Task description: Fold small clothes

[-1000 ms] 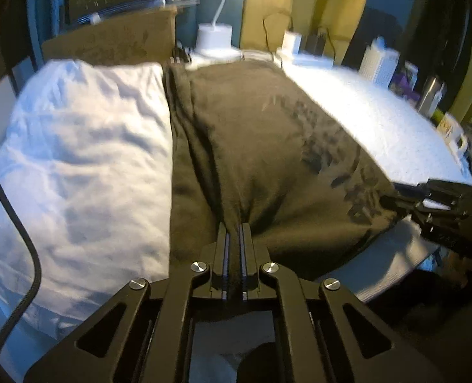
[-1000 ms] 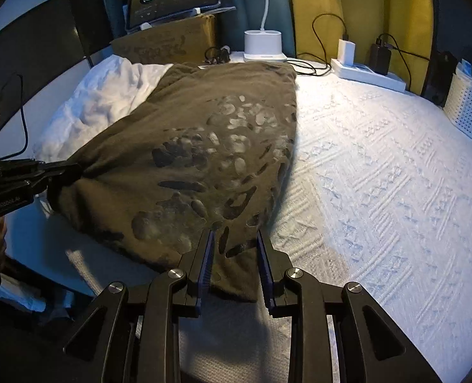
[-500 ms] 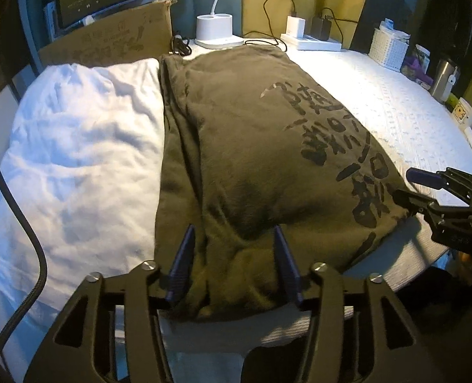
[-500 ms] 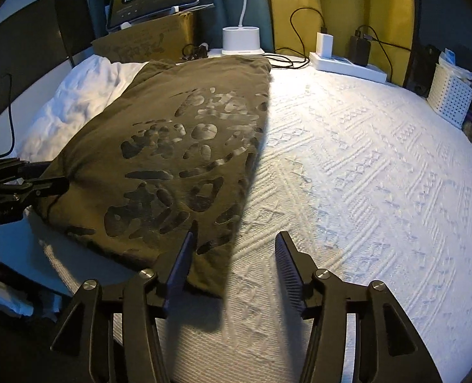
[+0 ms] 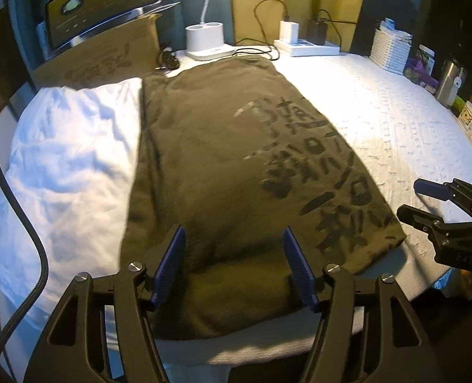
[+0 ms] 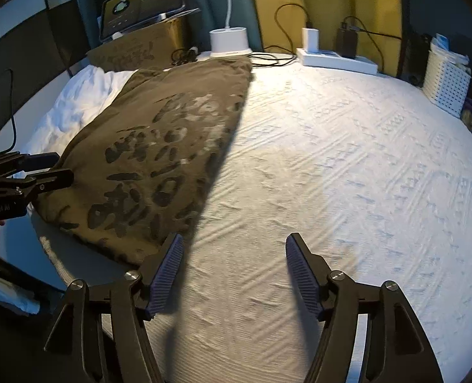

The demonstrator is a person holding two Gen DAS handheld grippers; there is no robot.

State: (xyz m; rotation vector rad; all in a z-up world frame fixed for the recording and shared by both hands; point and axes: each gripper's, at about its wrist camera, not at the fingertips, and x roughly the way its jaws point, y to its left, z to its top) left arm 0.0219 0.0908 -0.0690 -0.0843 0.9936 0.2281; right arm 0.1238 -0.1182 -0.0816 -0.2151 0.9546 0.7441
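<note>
White textured bedding (image 6: 347,175) filled the frame. Low in each view, the left gripper (image 5: 234,266) and right gripper (image 6: 232,271) had just been opening, jaws wide and empty. Beyond lay the olive shirt (image 5: 223,166) (dark print up), flat beside a white pillow (image 5: 66,166) at left.

shirt (image 5: 223,166): olive, black print | bedspread (image 6: 347,166): white, woven pattern | pillow (image 5: 66,159): white
</note>
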